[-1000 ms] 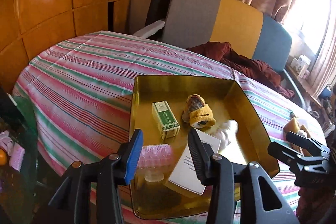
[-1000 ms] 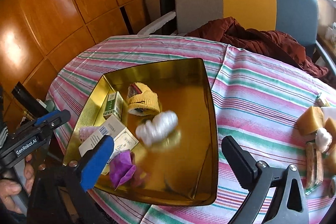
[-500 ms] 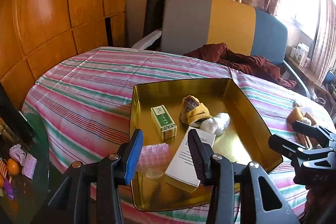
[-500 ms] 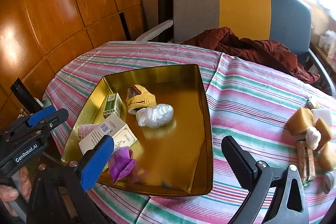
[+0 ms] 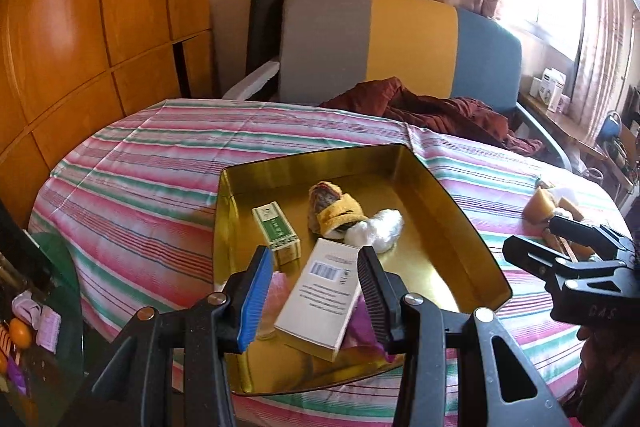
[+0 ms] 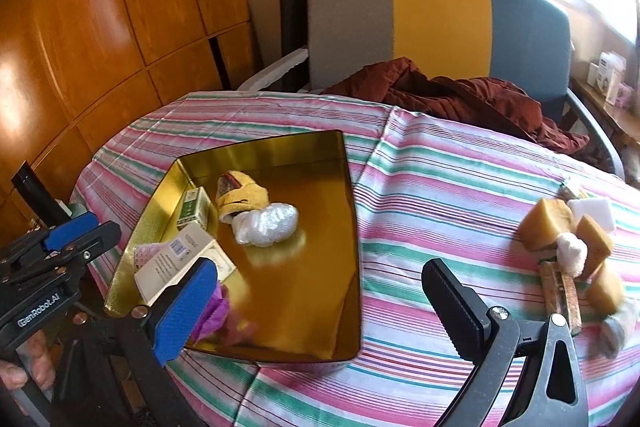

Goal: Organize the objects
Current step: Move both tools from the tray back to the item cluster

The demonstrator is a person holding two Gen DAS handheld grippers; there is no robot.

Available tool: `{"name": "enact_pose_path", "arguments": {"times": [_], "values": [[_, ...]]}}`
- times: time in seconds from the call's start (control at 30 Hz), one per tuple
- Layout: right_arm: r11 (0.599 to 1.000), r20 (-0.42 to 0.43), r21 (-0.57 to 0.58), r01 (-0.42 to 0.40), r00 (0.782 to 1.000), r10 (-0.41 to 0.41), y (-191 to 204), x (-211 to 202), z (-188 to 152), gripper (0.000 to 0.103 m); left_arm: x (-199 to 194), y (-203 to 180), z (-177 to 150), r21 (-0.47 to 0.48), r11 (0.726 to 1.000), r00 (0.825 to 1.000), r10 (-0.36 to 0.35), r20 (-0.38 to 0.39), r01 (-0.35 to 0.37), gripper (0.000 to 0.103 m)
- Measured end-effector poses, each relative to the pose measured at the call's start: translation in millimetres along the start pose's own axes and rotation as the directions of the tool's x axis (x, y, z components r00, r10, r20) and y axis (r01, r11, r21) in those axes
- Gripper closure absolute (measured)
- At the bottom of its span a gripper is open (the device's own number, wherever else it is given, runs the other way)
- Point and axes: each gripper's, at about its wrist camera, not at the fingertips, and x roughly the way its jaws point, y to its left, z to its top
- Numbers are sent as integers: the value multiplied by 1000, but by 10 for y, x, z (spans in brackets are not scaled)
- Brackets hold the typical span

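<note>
A gold tray (image 5: 440, 195) (image 6: 352, 227) sits on the striped table. In it lie a green box (image 5: 276, 231) (image 6: 194, 209), a yellow knit piece (image 5: 334, 215) (image 6: 240, 195), a white plastic bundle (image 5: 376, 229) (image 6: 266, 223), a white carton (image 5: 320, 301) (image 6: 176, 265), a pink roller (image 6: 144, 253) and a purple item (image 6: 212, 313). My left gripper (image 5: 316, 293) is open and empty above the tray's near end. My right gripper (image 6: 324, 307) is open and empty over the tray's right edge. A pile of yellow sponges and small items (image 6: 572, 247) (image 5: 552, 207) lies at the table's right.
A grey, yellow and blue sofa (image 6: 440, 27) with a maroon cloth (image 6: 460, 95) stands behind the table. Wooden panels (image 5: 80, 27) line the left wall. A low glass side table (image 5: 36, 327) with small items stands at the left.
The white bundle dropped into the tray and came to rest beside the yellow knit piece. Both grippers pulled back and up from the tray, staying open.
</note>
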Motion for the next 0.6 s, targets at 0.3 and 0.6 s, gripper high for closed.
{"name": "enact_pose_path", "arguments": {"times": [0.3, 0.6], "values": [[995, 0, 70, 73, 997, -73, -440, -122, -55, 0, -14, -259, 53, 65, 997, 999, -51, -2, 51, 59], [969, -13, 153, 195, 981, -195, -1149, -325, -115, 0, 20, -628, 136, 128, 982, 990, -138, -30, 140, 59]]}}
